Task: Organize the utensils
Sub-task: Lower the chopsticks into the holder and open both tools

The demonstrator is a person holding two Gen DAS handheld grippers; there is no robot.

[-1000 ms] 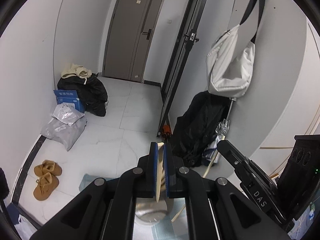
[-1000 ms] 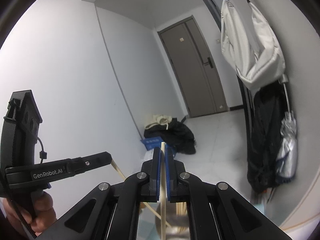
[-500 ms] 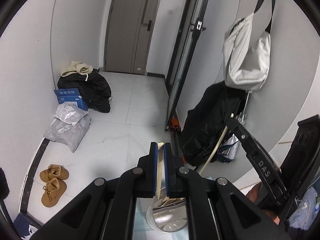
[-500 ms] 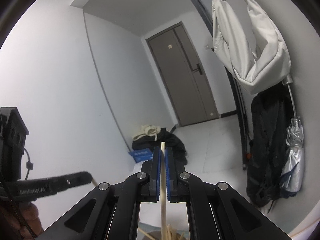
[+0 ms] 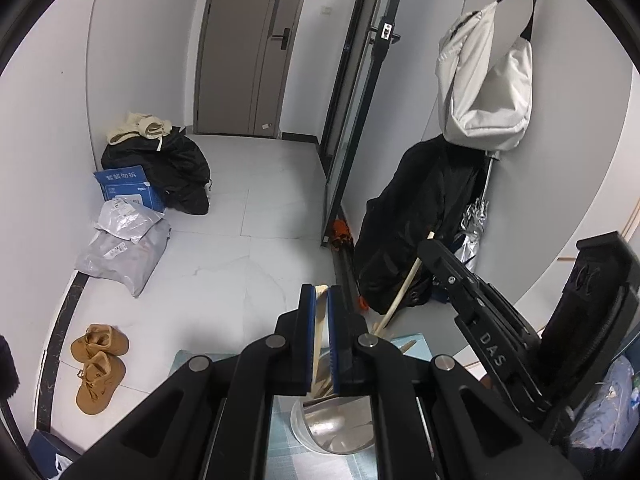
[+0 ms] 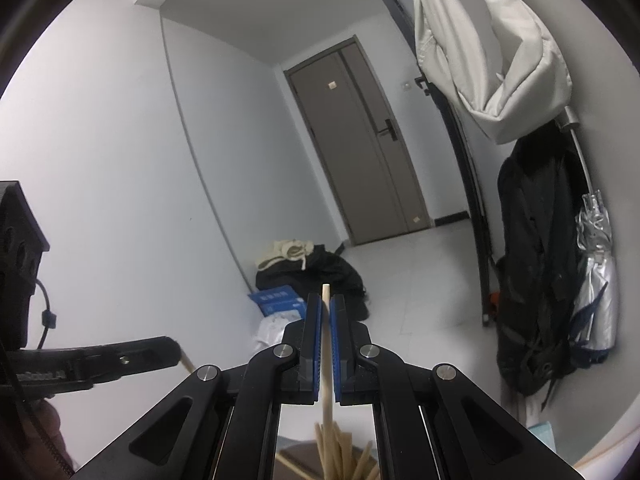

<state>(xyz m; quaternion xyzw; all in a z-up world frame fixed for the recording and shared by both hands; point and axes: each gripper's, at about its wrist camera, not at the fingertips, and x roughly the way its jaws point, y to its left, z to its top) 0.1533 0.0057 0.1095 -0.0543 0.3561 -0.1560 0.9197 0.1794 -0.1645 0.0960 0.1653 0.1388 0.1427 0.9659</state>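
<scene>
The left claw (image 5: 319,300) is pinching a flat, pale wooden utensil (image 5: 318,332) between its blue pads, its lower end slanting down into a shiny round metal holder (image 5: 336,428) on the pale checked surface (image 5: 280,440); more pale wooden sticks (image 5: 324,386) are leaning inside; the right claw (image 6: 326,310) is gripping a slim round pale wooden chopstick (image 6: 326,356), its blunt tip poking just past the pads, above the bundle (image 6: 340,454).

Chopstick (image 6: 325,344) between right hand-held gripper (image 6: 325,312) pads
</scene>
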